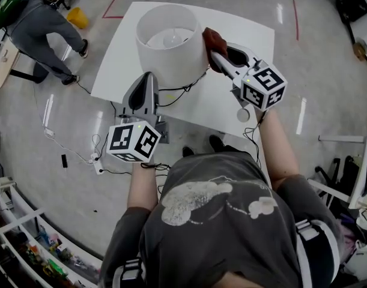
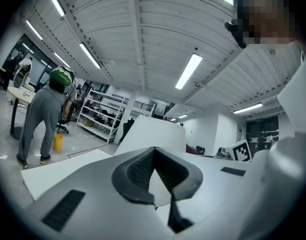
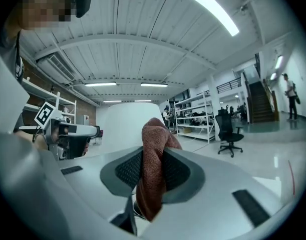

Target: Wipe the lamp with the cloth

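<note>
A lamp with a white drum shade (image 1: 168,53) stands on the white table (image 1: 255,41); its bulb shows inside the open top. My right gripper (image 1: 214,54) is shut on a reddish-brown cloth (image 1: 214,39), which is pressed against the shade's right side. In the right gripper view the cloth (image 3: 154,134) hangs bunched between the jaws of the right gripper (image 3: 153,156), with the shade (image 3: 125,121) just behind. My left gripper (image 1: 149,77) points at the shade's lower left edge, jaws together and nothing seen between them. From the left gripper (image 2: 154,151) the shade (image 2: 153,134) rises just beyond the tips.
A black cable (image 1: 178,90) trails from the lamp across the table and over its near edge. A person in grey (image 1: 39,23) bends over at the far left by a yellow bucket (image 1: 78,18). A power strip (image 1: 99,164) lies on the floor; shelving (image 1: 27,245) stands lower left.
</note>
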Available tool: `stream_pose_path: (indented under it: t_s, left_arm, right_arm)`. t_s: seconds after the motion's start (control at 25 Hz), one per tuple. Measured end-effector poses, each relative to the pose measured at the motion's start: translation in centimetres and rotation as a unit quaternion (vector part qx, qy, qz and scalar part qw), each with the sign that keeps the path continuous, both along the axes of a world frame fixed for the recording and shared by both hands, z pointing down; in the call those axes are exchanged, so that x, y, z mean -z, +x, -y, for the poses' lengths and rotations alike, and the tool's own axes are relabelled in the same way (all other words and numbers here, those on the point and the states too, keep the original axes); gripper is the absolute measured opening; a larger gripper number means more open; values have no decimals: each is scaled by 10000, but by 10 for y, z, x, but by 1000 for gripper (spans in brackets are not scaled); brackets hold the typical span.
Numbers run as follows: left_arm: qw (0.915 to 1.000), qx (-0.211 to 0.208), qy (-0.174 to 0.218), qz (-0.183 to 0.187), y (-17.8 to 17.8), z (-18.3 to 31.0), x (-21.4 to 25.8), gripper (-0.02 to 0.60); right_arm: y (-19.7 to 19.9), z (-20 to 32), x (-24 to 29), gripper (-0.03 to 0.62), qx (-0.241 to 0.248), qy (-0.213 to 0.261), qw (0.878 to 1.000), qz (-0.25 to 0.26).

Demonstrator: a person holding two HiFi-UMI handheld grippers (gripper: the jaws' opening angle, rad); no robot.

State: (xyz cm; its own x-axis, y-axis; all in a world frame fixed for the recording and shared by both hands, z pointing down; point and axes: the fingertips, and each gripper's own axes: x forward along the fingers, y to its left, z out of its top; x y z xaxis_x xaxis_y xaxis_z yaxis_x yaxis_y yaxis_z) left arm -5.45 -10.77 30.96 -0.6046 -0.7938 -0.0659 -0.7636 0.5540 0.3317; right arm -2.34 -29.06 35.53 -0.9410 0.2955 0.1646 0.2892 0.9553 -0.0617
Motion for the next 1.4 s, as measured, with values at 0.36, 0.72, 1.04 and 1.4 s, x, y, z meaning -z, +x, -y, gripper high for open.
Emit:
stream_pose_path:
  t_s: [0.36, 0.72, 1.04, 1.4]
  left_arm:
    - [9976, -511, -176, -428, 2, 3, -35, 8]
    - [9962, -678, -142, -525, -2, 1, -50, 8]
    - [9991, -391, -182, -31, -5, 5, -8, 8]
    - [9991, -35, -111, 402, -11, -1, 37, 8]
  right_arm:
    - [14, -1, -42, 91, -543, -245, 9976, -356]
    - [34, 9, -40, 91, -918, -219, 9950, -324]
    - [35, 14, 19, 91, -550, -208, 9980, 242]
    - [24, -20, 97, 91, 213, -11, 9946, 1011]
